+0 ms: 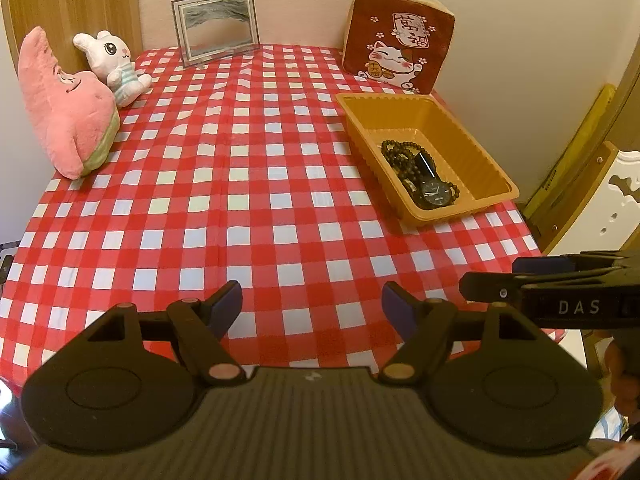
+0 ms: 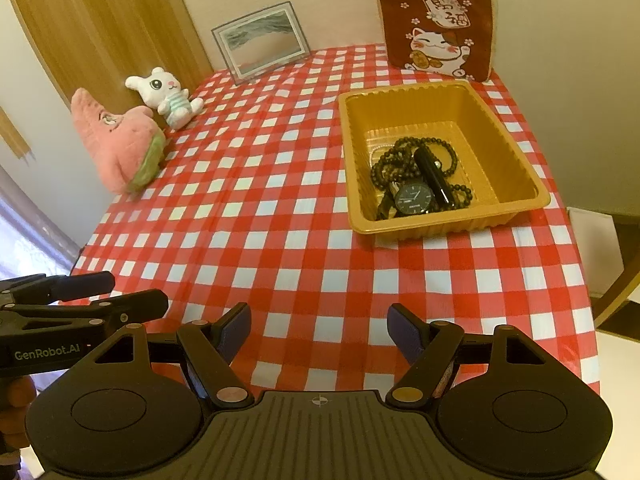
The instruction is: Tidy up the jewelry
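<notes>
An orange plastic tray (image 1: 476, 148) (image 2: 516, 148) stands on the right side of the red-checked table. In it lie a black wristwatch (image 1: 435, 193) (image 2: 413, 199), a dark bead necklace (image 1: 398, 152) (image 2: 390, 160) and a black tube (image 2: 434, 176). My left gripper (image 1: 312, 306) is open and empty over the table's near edge. My right gripper (image 2: 319, 330) is open and empty, also near the front edge, short of the tray. Each gripper shows at the side of the other's view: the right one in the left wrist view (image 1: 520, 280), the left one in the right wrist view (image 2: 120, 292).
A pink star plush (image 1: 68, 108) (image 2: 116, 140) and a white rabbit plush (image 1: 114, 64) (image 2: 168, 96) sit at the back left. A framed picture (image 1: 216, 26) (image 2: 262, 42) and a lucky-cat cushion (image 1: 400, 40) (image 2: 438, 24) lean on the back wall.
</notes>
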The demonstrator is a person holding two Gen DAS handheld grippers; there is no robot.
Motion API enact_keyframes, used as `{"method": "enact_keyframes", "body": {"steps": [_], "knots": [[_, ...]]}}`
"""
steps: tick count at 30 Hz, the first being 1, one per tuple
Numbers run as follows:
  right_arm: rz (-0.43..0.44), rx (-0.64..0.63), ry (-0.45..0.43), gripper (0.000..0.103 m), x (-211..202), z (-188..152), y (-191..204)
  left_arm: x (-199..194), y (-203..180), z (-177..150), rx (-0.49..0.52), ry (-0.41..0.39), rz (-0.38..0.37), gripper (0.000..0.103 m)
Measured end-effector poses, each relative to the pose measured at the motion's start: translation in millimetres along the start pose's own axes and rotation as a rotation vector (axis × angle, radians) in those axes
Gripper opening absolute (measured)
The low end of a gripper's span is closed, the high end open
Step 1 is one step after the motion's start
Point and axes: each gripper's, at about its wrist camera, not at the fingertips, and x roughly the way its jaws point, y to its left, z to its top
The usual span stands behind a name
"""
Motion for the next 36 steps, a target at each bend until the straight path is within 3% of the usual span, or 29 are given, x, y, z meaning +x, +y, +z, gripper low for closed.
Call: {"method": "enact_keyframes", "body": {"steps": [36], "knots": [[0.002,-0.011,0.002,0.075,9.4,13.0,0.9,10.3,3.3,12.9,0.004,-0.007,-0.006,0.075]]}}
